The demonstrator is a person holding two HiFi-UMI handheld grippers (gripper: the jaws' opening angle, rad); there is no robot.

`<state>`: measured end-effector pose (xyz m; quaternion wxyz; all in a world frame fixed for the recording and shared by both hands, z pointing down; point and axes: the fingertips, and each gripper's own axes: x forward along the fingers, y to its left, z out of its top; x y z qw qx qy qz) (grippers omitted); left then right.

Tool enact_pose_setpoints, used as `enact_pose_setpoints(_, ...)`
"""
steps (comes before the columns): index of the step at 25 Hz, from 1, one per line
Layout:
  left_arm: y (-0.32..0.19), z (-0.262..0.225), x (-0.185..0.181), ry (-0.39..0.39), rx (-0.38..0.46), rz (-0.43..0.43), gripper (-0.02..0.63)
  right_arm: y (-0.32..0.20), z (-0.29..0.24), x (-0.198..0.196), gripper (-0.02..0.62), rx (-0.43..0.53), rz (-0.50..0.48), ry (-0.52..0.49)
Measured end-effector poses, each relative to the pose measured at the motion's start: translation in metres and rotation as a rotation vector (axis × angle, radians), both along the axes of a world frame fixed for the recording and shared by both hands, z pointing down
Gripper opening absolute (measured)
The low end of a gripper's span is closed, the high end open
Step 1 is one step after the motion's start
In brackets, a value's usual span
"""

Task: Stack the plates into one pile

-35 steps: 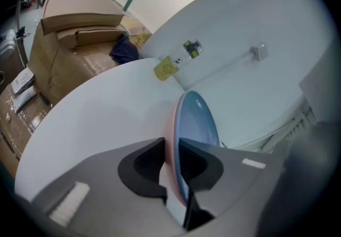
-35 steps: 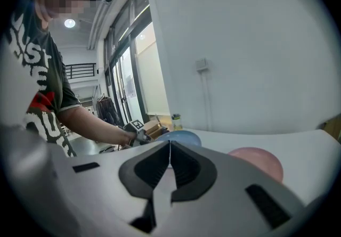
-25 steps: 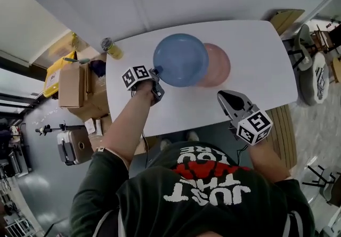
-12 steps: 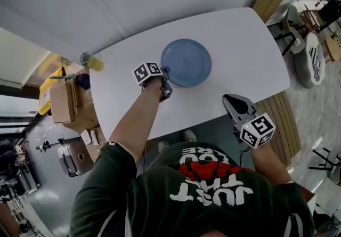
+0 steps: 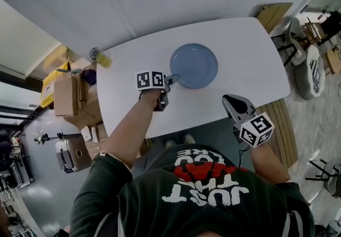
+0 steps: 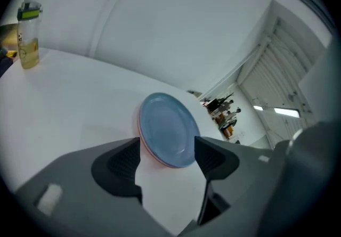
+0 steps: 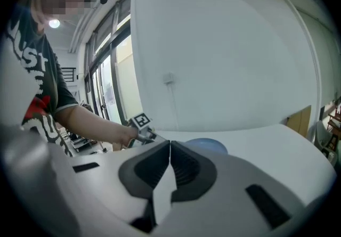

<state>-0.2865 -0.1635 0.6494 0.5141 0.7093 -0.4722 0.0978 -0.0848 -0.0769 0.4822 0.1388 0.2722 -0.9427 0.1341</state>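
Observation:
A blue plate (image 5: 194,65) lies on the white table (image 5: 250,55), on top of a pink plate whose rim (image 6: 145,147) shows only in the left gripper view. My left gripper (image 5: 171,78) is at the blue plate's (image 6: 168,127) left edge. Its jaws have just been opening and now stand wide, with the plate's near rim just ahead of and between the tips, untouched. My right gripper (image 5: 234,104) hangs over the table's near edge, shut and holding nothing; its closed jaws (image 7: 169,164) point toward the blue plate (image 7: 209,145).
A bottle of yellow liquid (image 5: 100,57) stands at the table's far left corner, also seen as the bottle (image 6: 27,36). Cardboard boxes (image 5: 66,89) sit on the floor to the left, chairs (image 5: 314,71) to the right. A white wall runs behind the table.
The blue plate slid right, from half over the pink plate to fully covering it. The left gripper then let go of its rim and opened. The right gripper drew back slightly.

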Motion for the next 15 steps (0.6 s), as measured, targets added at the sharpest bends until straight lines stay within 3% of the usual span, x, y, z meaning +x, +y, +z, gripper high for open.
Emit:
enact_pose_setpoints(3, 0.037, -0.056, -0.013, 0.081, 0.241, 0.057, 0.319, 0.0, -0.009, -0.012, 0.006, 0.033, 0.023, 0.007)
enact_pose_setpoints(5, 0.073, -0.088, -0.028, 0.134, 0.355, 0.075, 0.31, 0.001, -0.017, -0.017, 0.006, 0.03, 0.047, -0.008)
enact_pose_setpoints(7, 0.1, -0.118, -0.047, 0.155, 0.458, 0.056, 0.249, -0.002, -0.023, -0.02, 0.006, 0.029, 0.055, -0.013)
enact_pose_setpoints(11, 0.136, -0.158, -0.062, 0.076, 0.624, -0.019, 0.074, -0.01, -0.032, -0.014, 0.006, 0.054, 0.012, 0.012)
enact_pose_setpoints(15, 0.144, -0.178, -0.039, -0.013, 0.73, -0.077, 0.009, -0.041, -0.039, 0.015, 0.006, 0.074, -0.041, 0.002)
